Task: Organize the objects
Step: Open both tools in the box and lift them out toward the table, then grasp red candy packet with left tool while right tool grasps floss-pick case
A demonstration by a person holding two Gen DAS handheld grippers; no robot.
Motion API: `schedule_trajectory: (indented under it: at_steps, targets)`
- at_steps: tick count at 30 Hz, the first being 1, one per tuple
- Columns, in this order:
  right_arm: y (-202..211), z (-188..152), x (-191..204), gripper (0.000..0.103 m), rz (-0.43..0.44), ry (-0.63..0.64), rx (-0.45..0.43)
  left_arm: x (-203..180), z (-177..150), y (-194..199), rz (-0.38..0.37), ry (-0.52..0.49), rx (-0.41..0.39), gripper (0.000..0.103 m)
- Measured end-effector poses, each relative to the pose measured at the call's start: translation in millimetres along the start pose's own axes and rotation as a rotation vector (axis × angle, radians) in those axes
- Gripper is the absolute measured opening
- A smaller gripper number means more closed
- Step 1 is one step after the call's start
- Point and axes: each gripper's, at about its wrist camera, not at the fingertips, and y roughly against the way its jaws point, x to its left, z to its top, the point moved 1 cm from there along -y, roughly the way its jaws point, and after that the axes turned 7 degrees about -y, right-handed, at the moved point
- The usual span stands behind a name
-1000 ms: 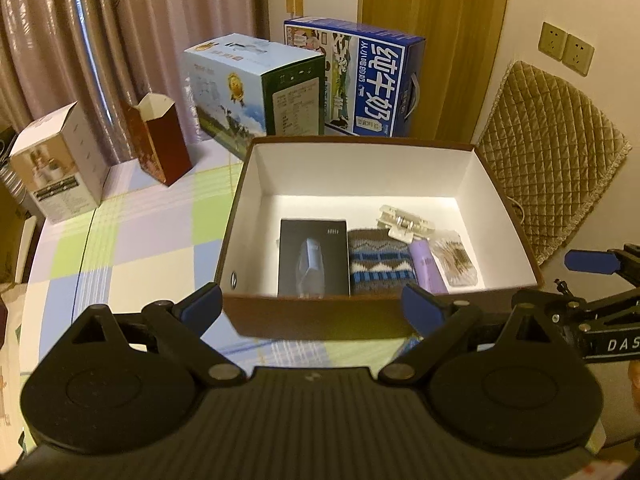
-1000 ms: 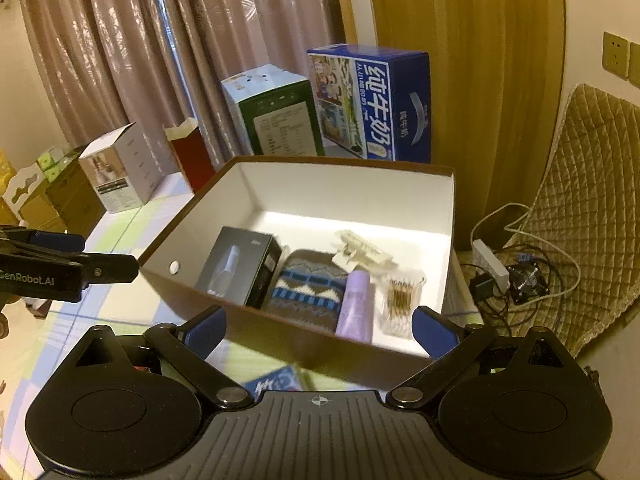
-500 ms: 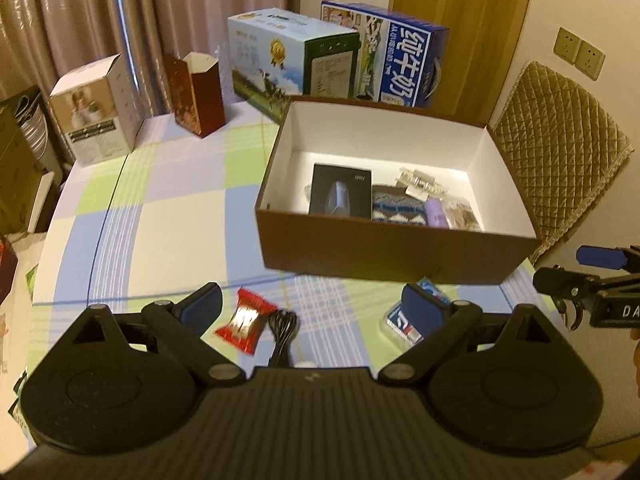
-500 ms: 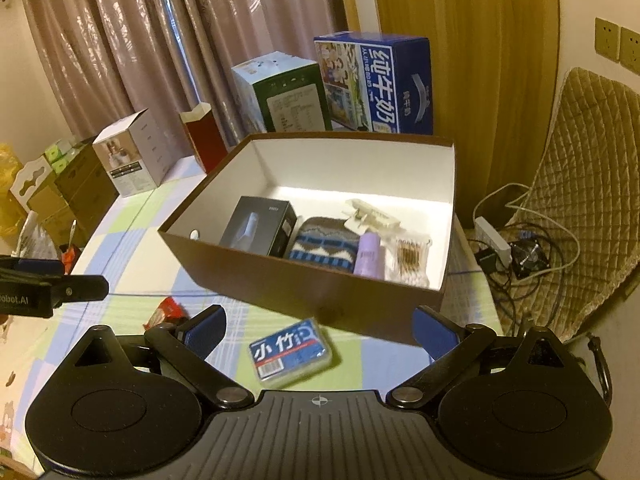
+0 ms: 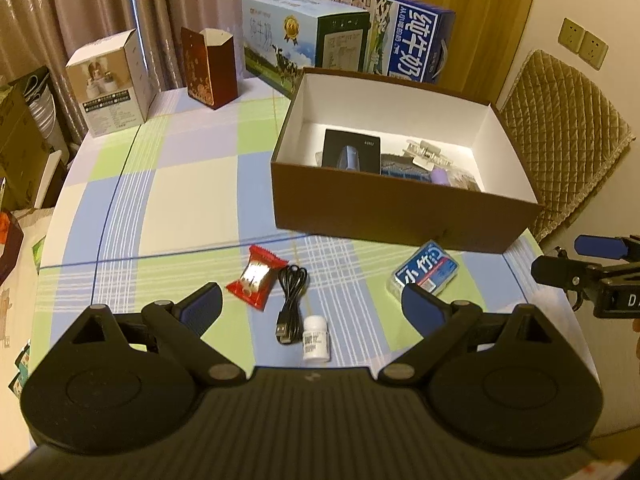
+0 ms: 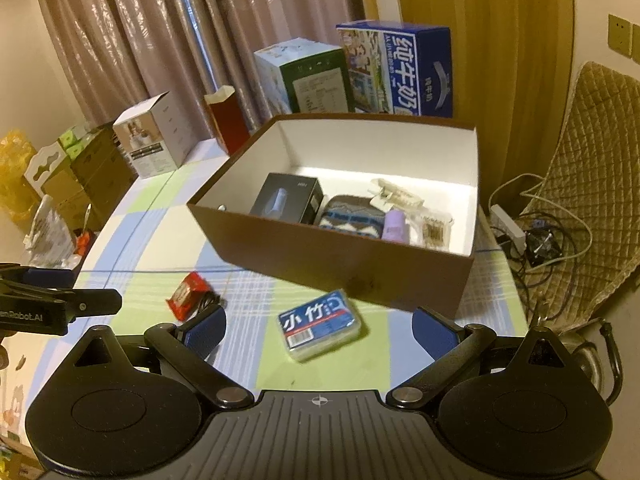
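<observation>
A brown box [image 5: 400, 212] [image 6: 320, 252] with white inside stands on the checked tablecloth. It holds a black carton [image 5: 352, 152], a knitted pouch [image 6: 352, 216], a lilac tube [image 6: 395, 225] and a clip. In front of it lie a red candy wrapper [image 5: 256, 276], a coiled black cable [image 5: 291, 300], a small white bottle [image 5: 316, 338] and a blue tissue pack [image 5: 426, 274] [image 6: 322, 324]. My left gripper [image 5: 312, 306] hovers open over the cable and bottle. Open too, my right gripper [image 6: 318, 326] hangs over the tissue pack.
Two milk cartons [image 5: 304, 44] [image 5: 400, 36], a red paper carton [image 5: 210, 68] and a white carton [image 5: 110, 84] stand along the table's far side by the curtain. A quilted chair back [image 5: 560, 136] is at the right. Cables and a power strip [image 6: 508, 224] lie on the floor.
Both grippers have pulled back and up from the box. The candy, cable, bottle and tissue pack on the near tablecloth have come into view. Both stay open.
</observation>
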Motion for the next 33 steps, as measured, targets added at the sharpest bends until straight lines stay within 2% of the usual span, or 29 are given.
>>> schedule_trajectory:
  at_steps: [33]
  targets:
    - [-39.6,-51.9,14.2,0.097,0.007,-0.012,0.176,25.8,-61.2,-15.1,0.024,0.069,0.135,0.094]
